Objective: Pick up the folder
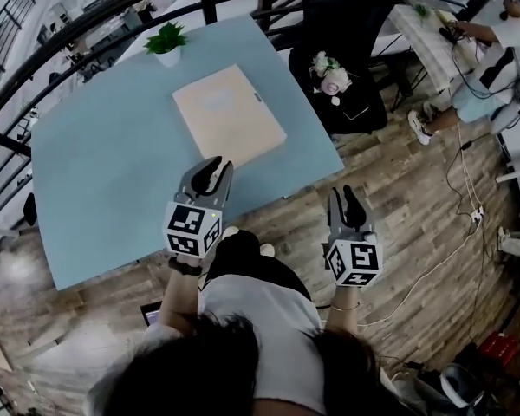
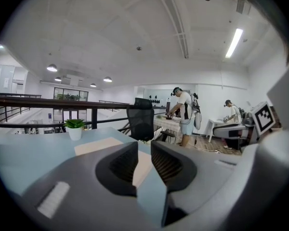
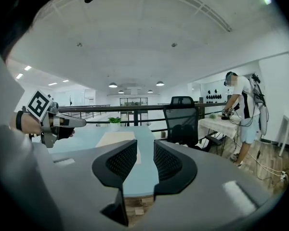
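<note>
Approach to the folder (image 1: 229, 114), which lies flat mid-table (image 1: 95, 180), beyond both grippers. Your left gripper (image 1: 211, 168) and right gripper (image 1: 345, 198) are each a narrow slit apart and empty. Bring one jaw under the folder's near edge, since a flat folder likely needs prying up first.

Folder: pale beige rectangular card folder (image 1: 230, 113), frame centre, matt.
Table: light blue smooth tabletop (image 1: 95, 172), matt.
Floor: brown wooden planks (image 1: 407, 198), lower right, grainy.

Bare table (image 1: 95, 189) surrounds the folder (image 1: 229, 113); only the potted plant (image 1: 166, 42) stands near its far corner.
</note>
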A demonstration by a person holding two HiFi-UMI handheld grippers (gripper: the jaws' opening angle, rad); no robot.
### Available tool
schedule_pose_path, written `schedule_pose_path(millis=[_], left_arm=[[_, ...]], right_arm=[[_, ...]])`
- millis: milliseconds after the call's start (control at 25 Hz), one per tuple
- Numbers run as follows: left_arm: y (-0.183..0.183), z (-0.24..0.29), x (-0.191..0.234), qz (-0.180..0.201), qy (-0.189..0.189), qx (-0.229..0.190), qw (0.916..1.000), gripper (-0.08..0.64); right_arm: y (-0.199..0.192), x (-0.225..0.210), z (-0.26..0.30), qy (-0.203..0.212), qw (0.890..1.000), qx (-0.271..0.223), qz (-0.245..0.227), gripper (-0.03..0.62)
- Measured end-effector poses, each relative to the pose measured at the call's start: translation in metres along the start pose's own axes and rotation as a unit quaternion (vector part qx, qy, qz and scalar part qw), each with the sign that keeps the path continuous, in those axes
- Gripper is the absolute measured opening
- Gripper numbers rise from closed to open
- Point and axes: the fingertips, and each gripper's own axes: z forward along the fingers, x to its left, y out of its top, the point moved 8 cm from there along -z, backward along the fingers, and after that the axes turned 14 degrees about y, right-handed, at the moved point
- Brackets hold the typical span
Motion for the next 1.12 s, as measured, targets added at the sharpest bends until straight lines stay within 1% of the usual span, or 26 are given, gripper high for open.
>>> schedule_pose_path(millis=[160, 320, 560, 880, 1120], left_arm=[[-0.004, 0.008, 0.015, -0.006, 0.017, 0.012, 0.9998, 0.086], [-0.001, 0.023, 0.026, -0.018, 0.033, 0.015, 0.9992, 0.086], [0.011, 0.057, 0.052, -0.032, 0.056, 0.014, 0.9978, 0.086], [0.028, 0.106, 0.107, -0.059, 0.103, -0.005, 0.9929, 0.086], [0.034, 0.117, 0.135, -0.063, 0.122, 0.001, 0.9905, 0.086]], right_arm=[[-0.004, 0.002, 0.028, 0.031, 0.999, 0.003, 0.01, 0.084], [-0.002, 0.0, 0.057, 0.06, 0.998, 0.016, 0.008, 0.083], [0.015, -0.013, 0.118, 0.096, 0.995, 0.031, -0.007, 0.083], [0.044, -0.026, 0.214, 0.148, 0.988, 0.037, -0.032, 0.083], [0.056, -0.024, 0.264, 0.177, 0.983, 0.042, -0.029, 0.083]])
